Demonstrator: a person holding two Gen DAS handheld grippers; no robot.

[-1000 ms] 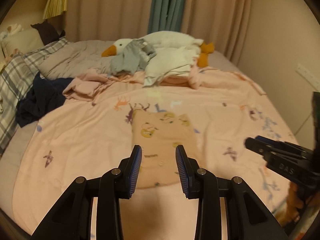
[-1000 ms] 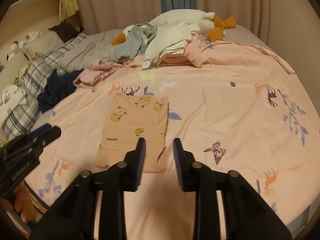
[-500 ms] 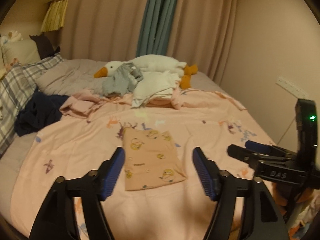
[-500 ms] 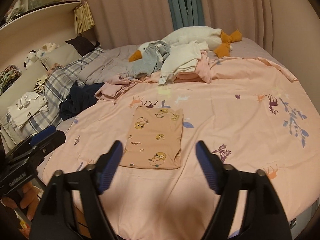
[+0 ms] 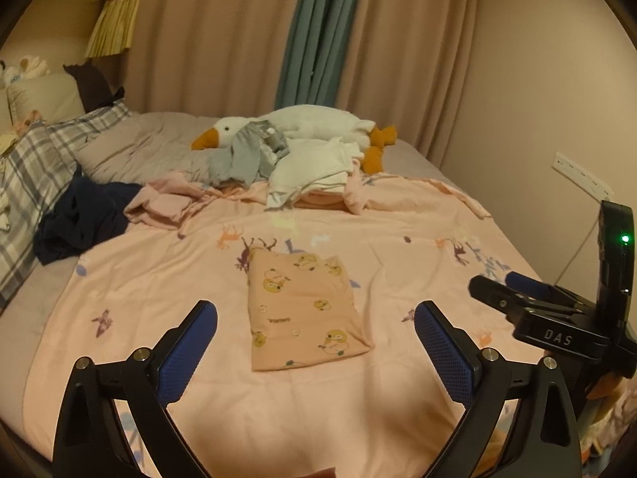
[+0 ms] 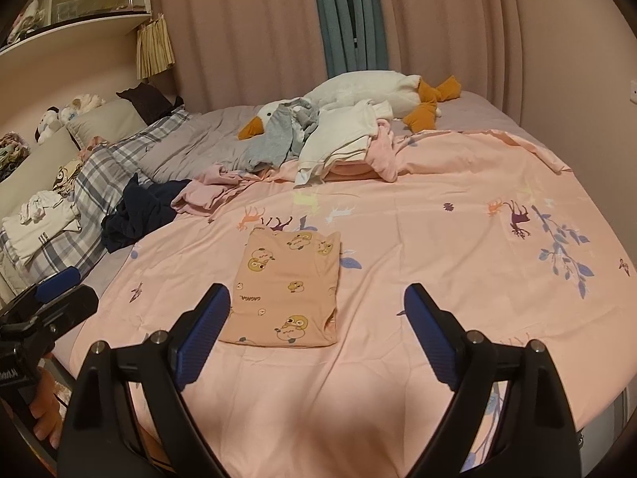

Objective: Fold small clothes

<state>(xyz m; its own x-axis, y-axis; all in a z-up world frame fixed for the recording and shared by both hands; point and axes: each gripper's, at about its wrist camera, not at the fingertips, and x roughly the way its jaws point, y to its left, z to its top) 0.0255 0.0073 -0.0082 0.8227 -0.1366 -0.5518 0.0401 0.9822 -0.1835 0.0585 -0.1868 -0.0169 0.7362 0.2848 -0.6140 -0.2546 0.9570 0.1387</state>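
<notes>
A folded peach garment (image 5: 304, 310) printed with yellow cartoon ducks lies flat on the pink bedspread (image 5: 418, 247), a neat rectangle near the front edge of the bed. In the left wrist view the left gripper (image 5: 316, 336) hangs above the bedspread with its jaws opening wide; the garment lies beyond and between the blue pads (image 5: 187, 352), untouched, and nothing is held. The right gripper (image 6: 318, 316) does likewise in its own view: its jaws are opening, spread to either side of the garment's near edge, clear of the cloth and grasping nothing. Each gripper also shows at the edge of the other's view, the right one at the far right, the left one at the far left.

Farther up the bed sits a loose heap of unfolded clothes: a grey garment (image 6: 274, 143) draped over a white plush goose (image 6: 358, 91) with an orange beak, a white garment (image 6: 338, 139) beside it, crumpled pink clothing (image 6: 207, 191) and a dark navy garment (image 6: 139, 211) toward the left. A plaid pillow (image 6: 95, 183) lies along the left side, with folded white clothes (image 6: 40, 223) resting on it. Beige curtains (image 6: 247, 40) with a teal strip hang behind the bed.
</notes>
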